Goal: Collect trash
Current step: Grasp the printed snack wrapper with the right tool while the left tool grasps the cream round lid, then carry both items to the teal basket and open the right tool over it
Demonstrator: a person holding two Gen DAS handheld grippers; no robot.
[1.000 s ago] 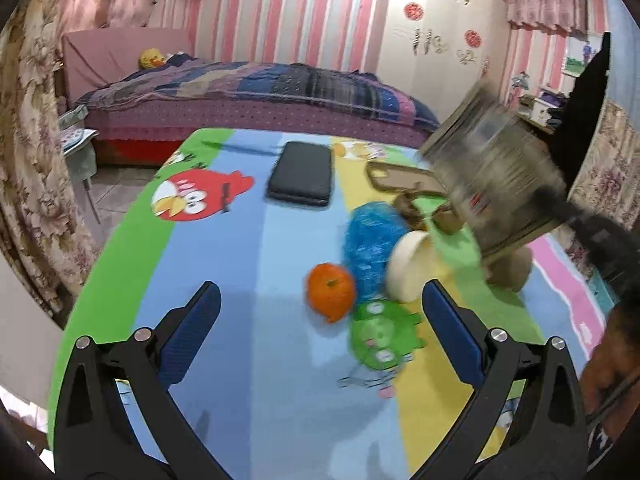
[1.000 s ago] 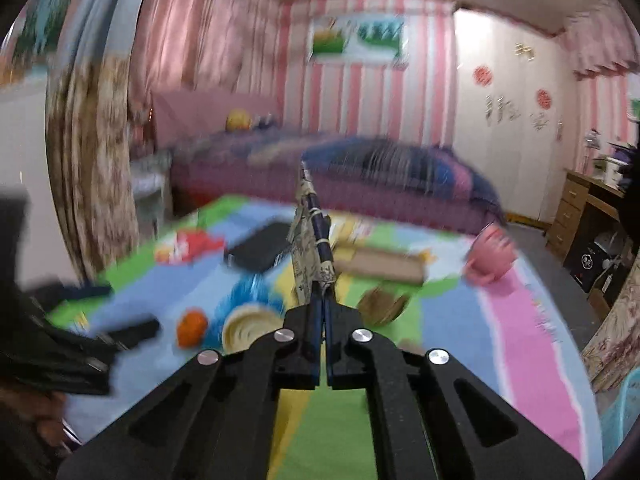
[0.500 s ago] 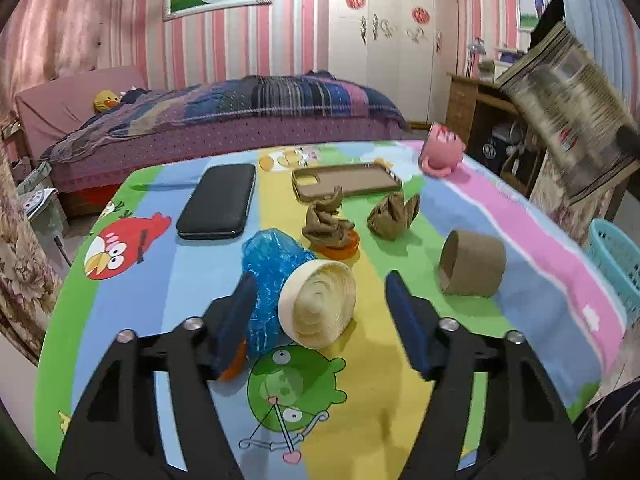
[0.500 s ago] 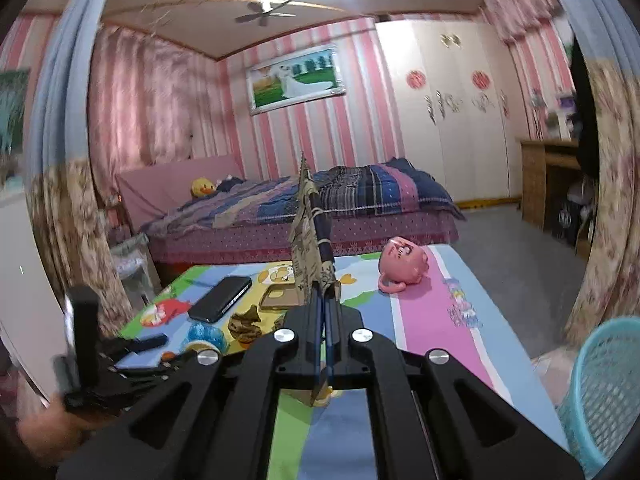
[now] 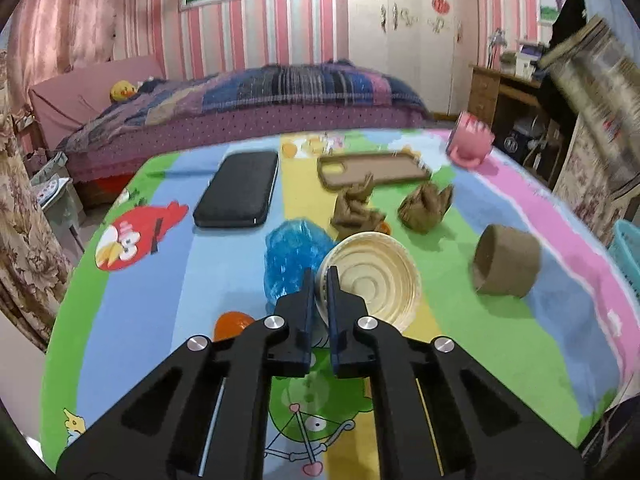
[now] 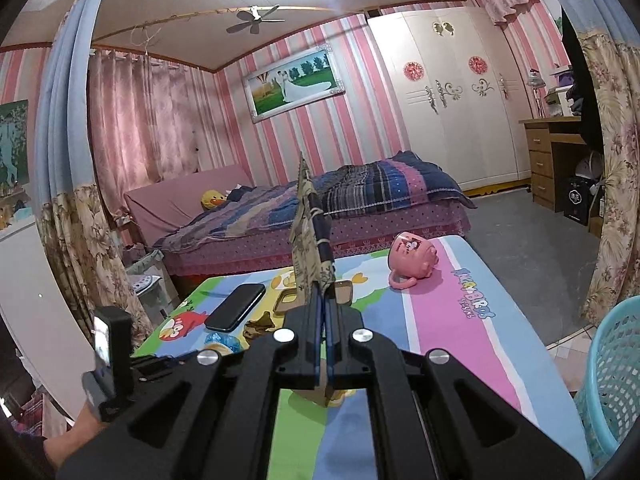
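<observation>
Cartoon-printed desk (image 5: 132,312) with "ANGRY BIRDS" lettering (image 6: 474,294) along its pink stripe, teal basket (image 6: 616,384) off its right edge. On the cloth, beyond the bowl: black phone (image 5: 238,188), brown phone case (image 5: 372,168), tipped pink mug (image 5: 470,142); right of the bowl, a paper cup (image 5: 506,266) on its side. Left gripper (image 5: 319,280) jaws, just closed, pinching the rim of the pale ridged bowl (image 5: 372,280) beside blue wrapper (image 5: 292,258). Right gripper (image 6: 322,300) jaws pressed together on a printed paper packet (image 6: 308,248), print unreadable, raised above the desk.

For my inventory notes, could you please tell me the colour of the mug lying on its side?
Pink; the overturned ceramic mug shows best in the right wrist view.
</observation>
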